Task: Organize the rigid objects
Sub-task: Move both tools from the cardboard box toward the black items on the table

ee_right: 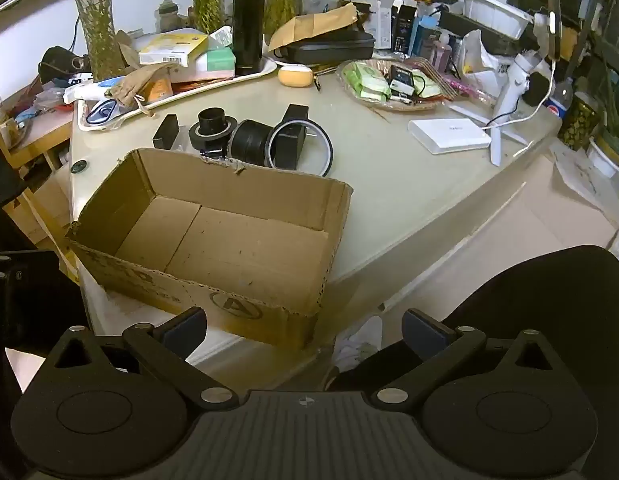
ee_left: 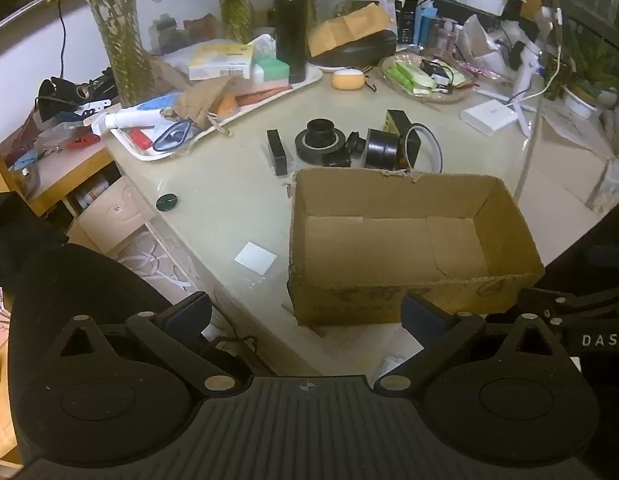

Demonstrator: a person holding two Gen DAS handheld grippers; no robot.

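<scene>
Left wrist fisheye showed the left gripper (ee_left: 305, 316) held low over the near edge of the table (ee_left: 229, 208), its two fingers spread wide with nothing between the pads; the left pad hung over the table edge, while the right pad sat in front of the near wall of the cardboard box (ee_left: 409, 248), though whether it touched the wall could not be told. Nothing lay inside the box, and it stood open-topped close to the table's near edge; just beyond its far wall lay the cluster of black rigid pieces: a small black block (ee_left: 277, 152) off to the left, a wide tape roll (ee_left: 320, 145) with a short black cylinder (ee_left: 320, 128) standing in its middle, a second black roll (ee_left: 382, 153) lying on its side, and a thin ring (ee_left: 423, 148) propped against a black box (ee_left: 405, 136).

Right wrist fisheye showed the right gripper (ee_right: 305, 330) likewise spread wide and holding nothing; its left pad hung before the box's (ee_right: 213, 240) near wall, its right pad over the floor past the table corner, neither clearly touching anything. From this side the same pieces sat behind the box's far wall: the small block (ee_right: 166, 131), the tape roll (ee_right: 215, 132) and cylinder, the sideways roll (ee_right: 251, 142), the ring (ee_right: 327, 152). Farther back stood a black flask (ee_right: 248, 20) on a cluttered tray (ee_right: 269, 68), and a white flat box (ee_right: 449, 135) lay to the right.
</scene>
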